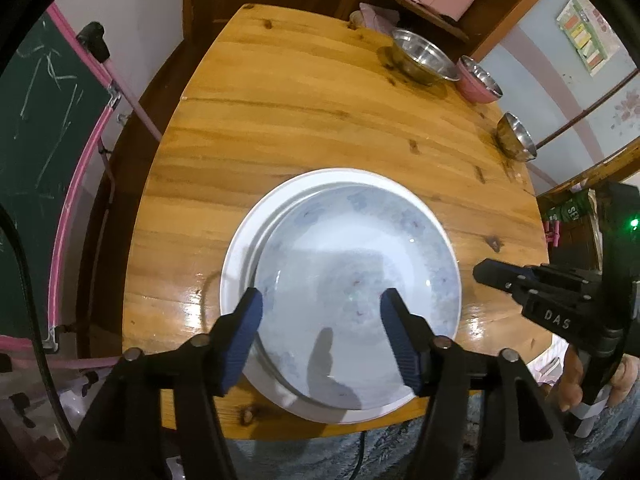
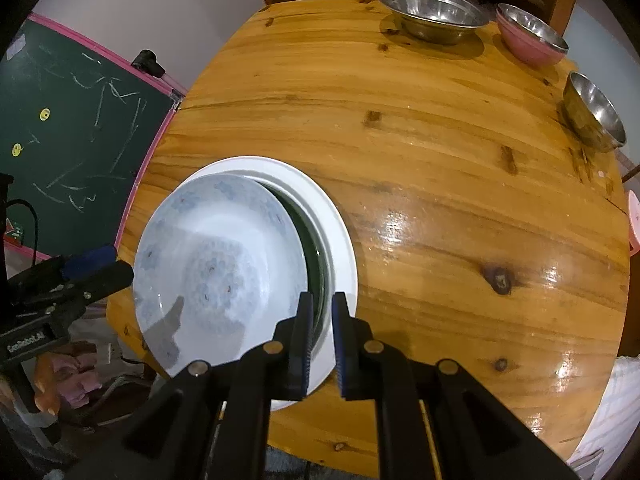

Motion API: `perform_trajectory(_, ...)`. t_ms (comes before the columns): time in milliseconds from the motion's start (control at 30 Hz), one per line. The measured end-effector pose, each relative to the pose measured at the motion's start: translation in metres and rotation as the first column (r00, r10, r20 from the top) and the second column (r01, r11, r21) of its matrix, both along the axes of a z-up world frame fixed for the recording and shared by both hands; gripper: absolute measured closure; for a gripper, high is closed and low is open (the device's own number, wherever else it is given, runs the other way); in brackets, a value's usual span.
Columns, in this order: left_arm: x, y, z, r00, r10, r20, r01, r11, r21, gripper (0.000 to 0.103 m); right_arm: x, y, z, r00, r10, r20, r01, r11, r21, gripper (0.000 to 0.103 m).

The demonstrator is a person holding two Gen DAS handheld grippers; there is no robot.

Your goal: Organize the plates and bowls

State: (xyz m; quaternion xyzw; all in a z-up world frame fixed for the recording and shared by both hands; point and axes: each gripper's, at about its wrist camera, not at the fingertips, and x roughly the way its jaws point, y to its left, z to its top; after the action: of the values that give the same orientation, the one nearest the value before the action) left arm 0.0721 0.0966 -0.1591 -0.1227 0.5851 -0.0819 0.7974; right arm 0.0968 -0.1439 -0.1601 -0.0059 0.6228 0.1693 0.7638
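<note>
Settling that patterned plate [image 2: 216, 264] squarely into the white plate [image 2: 340, 240] near the table [image 2: 440, 160] edge looks the job: the right gripper [image 2: 322, 344], nearly closed, apparently pinches its tilted rim, while the left gripper [image 1: 320, 336] hovers wide open, holding nothing.

The surface [image 2: 440, 168] is shiny yellow-brown wood with dark knots. A big white plate [image 2: 340, 236] sits on it near the front edge, and a pale blue flowered plate [image 2: 216, 264] rests on top of it, pushed to one side. At the far right edge stand a wide metal bowl [image 2: 434, 16], a pink bowl [image 2: 532, 40] and a smaller metal bowl [image 2: 596, 112], each a little apart.
</note>
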Motion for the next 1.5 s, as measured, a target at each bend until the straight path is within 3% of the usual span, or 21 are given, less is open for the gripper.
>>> perform_trajectory(267,0.014,-0.016,0.042,0.998,-0.042,0.057,0.041,0.999,0.007,0.039,-0.002,-0.023,0.014,0.999,-0.031,0.011,0.03,0.999,0.038,0.094)
perform_trajectory(400,0.031,-0.031,0.078,0.99,-0.068,0.121,0.066,0.998,0.021,0.031,0.004,-0.04,0.034,0.997,-0.052,0.05,0.049,0.998,0.045,0.094)
perform_trajectory(667,0.077,-0.07,0.148,0.964,-0.134,0.228,0.129,0.991,0.034,0.03,0.031,-0.086,0.094,0.985,-0.106,0.138,0.095,0.992,0.081,0.094)
perform_trajectory(800,0.107,-0.094,0.18,0.944,-0.156,0.291,0.148,0.988,0.05,0.024,0.052,-0.107,0.133,0.965,-0.135,0.223,0.122,0.99,0.071,0.093)
perform_trajectory(967,0.149,-0.121,0.208,0.922,-0.162,0.351,0.153,0.987,0.053,0.024,0.082,-0.127,0.168,0.937,-0.173,0.302,0.155,0.984,0.083,0.091)
perform_trajectory(1133,0.191,-0.138,0.218,0.914,-0.149,0.377,0.14,0.989,0.053,0.024,0.112,-0.142,0.201,0.9,-0.217,0.378,0.187,0.976,0.115,0.069)
perform_trajectory(1233,0.217,-0.144,0.216,0.909,-0.133,0.395,0.115,0.991,0.068,0.023,0.135,-0.15,0.213,0.875,-0.244,0.419,0.207,0.969,0.134,0.066)
perform_trajectory(1367,0.26,-0.155,0.193,0.916,-0.109,0.386,0.073,0.992,0.106,0.023,0.172,-0.154,0.204,0.874,-0.272,0.403,0.231,0.962,0.149,0.066)
perform_trajectory(1500,0.304,-0.161,0.153,0.931,-0.106,0.349,0.058,0.988,0.145,0.023,0.216,-0.152,0.166,0.904,-0.28,0.323,0.242,0.958,0.151,0.066)
